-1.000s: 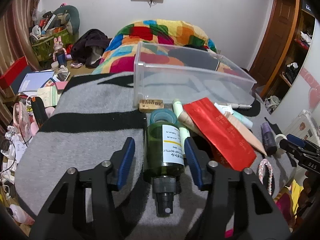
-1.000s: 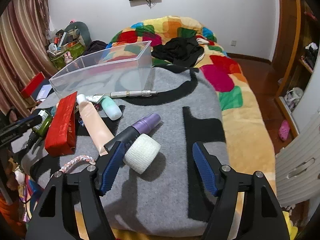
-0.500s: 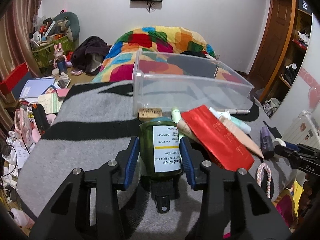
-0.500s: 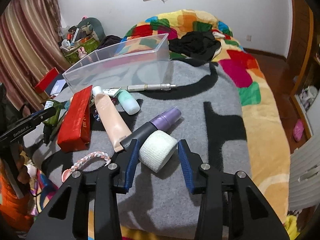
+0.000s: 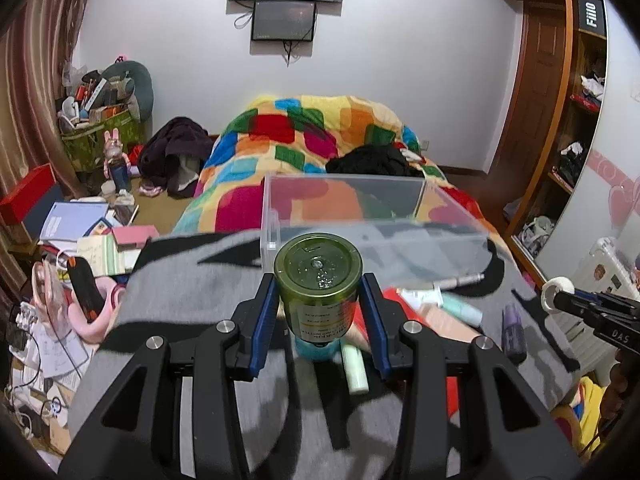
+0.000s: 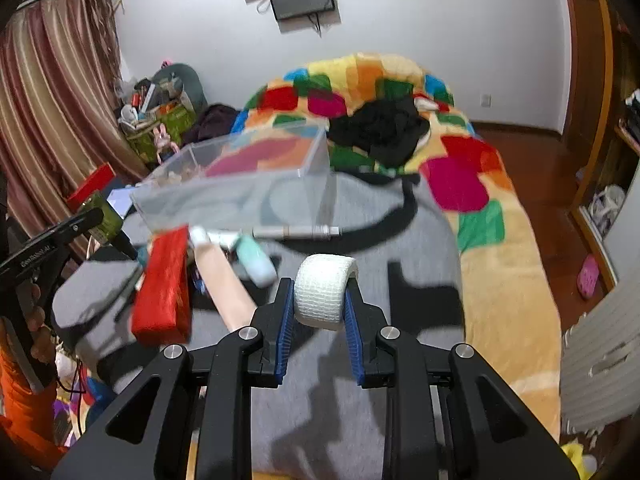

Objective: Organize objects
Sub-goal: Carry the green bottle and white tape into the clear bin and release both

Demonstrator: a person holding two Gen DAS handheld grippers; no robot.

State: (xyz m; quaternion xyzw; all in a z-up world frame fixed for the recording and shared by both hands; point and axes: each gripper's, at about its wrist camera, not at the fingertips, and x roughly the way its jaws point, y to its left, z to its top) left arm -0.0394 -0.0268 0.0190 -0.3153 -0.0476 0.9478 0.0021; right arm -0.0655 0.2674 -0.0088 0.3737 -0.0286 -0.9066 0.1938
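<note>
My left gripper [image 5: 319, 304] is shut on a green pump bottle [image 5: 318, 280], lifted off the grey blanket with its base pointing toward the clear plastic bin [image 5: 360, 216]. My right gripper [image 6: 319, 300] is shut on a white bandage roll [image 6: 323, 294], raised above the blanket, with the clear bin [image 6: 240, 184] ahead and to the left. On the blanket lie a red box [image 6: 162, 286], a beige tube [image 6: 218, 280], a mint bottle [image 6: 256, 260] and a silver pen [image 6: 296, 232]. The left gripper with the green bottle [image 6: 100, 216] shows at the left of the right wrist view.
A teal item [image 5: 316, 350] and a pale green tube [image 5: 354, 368] lie under the left gripper. A purple bottle [image 5: 512, 332] lies at the right. A colourful quilt [image 5: 312, 136] with black clothes [image 6: 380, 128] lies behind the bin. Clutter [image 5: 80, 232] covers the floor at the left.
Both grippers closed on their objects and lifted them: the left took the green bottle, the right took the bandage roll. Both have risen and tilted toward the bin.
</note>
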